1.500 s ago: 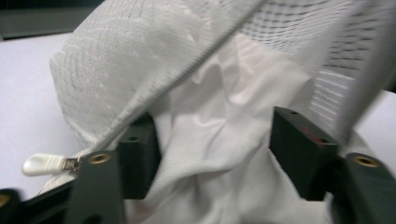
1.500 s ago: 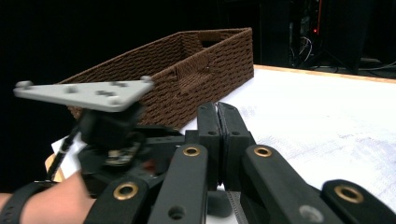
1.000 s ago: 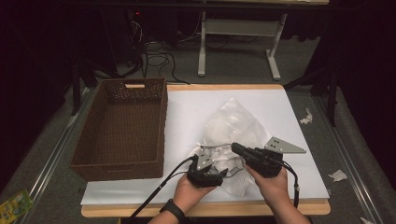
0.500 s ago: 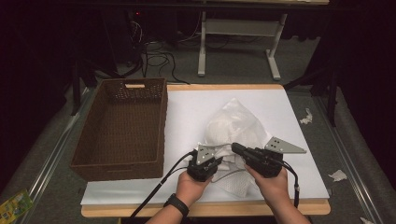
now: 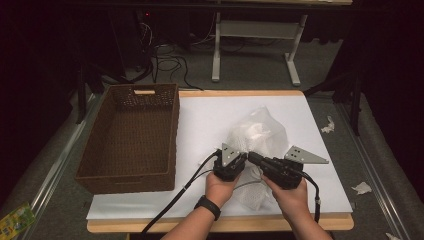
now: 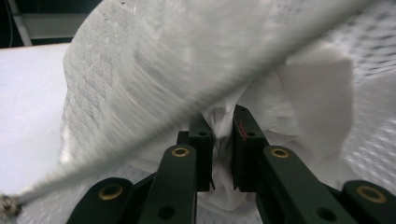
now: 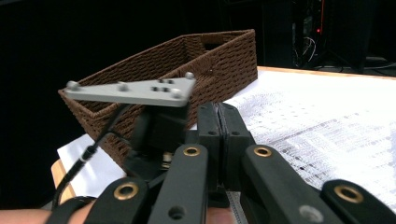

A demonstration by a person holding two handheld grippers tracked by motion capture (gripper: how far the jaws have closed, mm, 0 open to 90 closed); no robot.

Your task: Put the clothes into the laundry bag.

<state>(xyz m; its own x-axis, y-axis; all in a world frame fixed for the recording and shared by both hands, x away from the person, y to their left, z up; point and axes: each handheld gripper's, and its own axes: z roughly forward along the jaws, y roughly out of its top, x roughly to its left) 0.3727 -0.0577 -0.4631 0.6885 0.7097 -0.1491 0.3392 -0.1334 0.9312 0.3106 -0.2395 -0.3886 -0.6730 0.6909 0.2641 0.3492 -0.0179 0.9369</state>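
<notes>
A white mesh bag (image 5: pixel 257 132) lies crumpled on the white table cover, with a smooth white cloth (image 6: pixel 308 88) inside it. My left gripper (image 5: pixel 239 159) sits at the bag's near left side. Its jaws have just closed and now pinch a fold of that cloth (image 6: pixel 222 121), while a blurred edge of the mesh crosses in front. My right gripper (image 5: pixel 251 158) points left at the same spot, its jaws (image 7: pixel 218 112) pressed together on the bag's thin mesh edge. The mesh (image 7: pixel 327 126) spreads away to the right in the right gripper view.
A brown wicker basket (image 5: pixel 172 130) stands on the left part of the table, also behind the left gripper's grey plate (image 7: pixel 135 91). The table cover (image 5: pixel 210 115) is bare beyond the bag. Paper scraps (image 5: pixel 362 187) lie on the floor at right.
The left gripper moved a little right and up, into the bag, and its jaws shut on the white cloth. The right gripper held still.
</notes>
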